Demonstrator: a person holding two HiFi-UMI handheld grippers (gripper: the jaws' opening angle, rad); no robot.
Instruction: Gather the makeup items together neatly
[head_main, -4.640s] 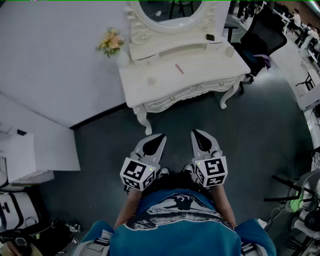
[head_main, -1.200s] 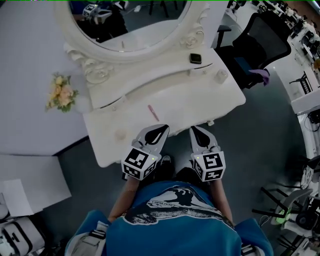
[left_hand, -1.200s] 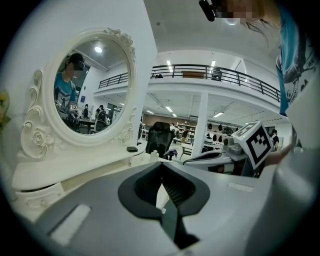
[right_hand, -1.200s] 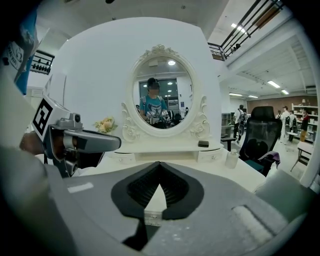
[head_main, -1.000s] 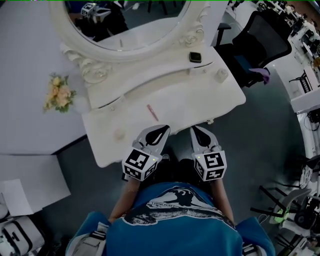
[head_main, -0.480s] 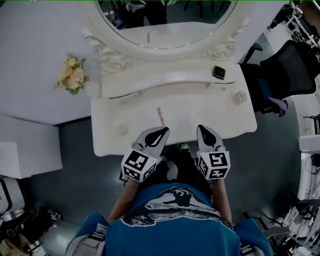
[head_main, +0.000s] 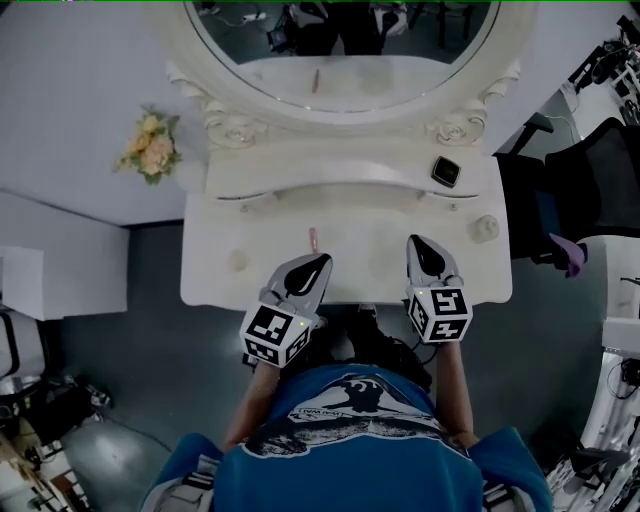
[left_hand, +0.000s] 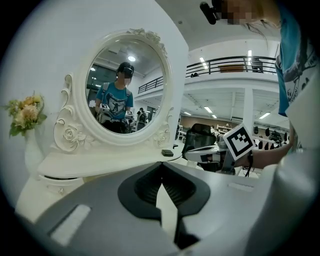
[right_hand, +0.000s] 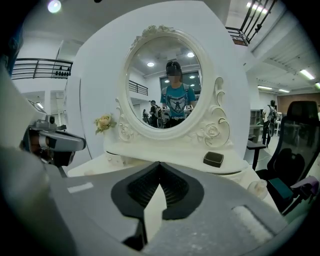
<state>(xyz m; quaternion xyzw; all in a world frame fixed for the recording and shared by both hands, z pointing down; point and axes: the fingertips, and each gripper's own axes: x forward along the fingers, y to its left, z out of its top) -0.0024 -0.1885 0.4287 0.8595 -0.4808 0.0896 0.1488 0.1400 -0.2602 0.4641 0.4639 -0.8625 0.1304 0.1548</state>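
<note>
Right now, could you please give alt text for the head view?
Seen from above, the left gripper and right gripper, both shut and empty, are held over the front edge of a white dressing table bearing a pink stick, dark compact and small jar.

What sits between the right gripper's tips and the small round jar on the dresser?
Nothing: the head view shows bare tabletop between the right gripper and the round jar.
</note>
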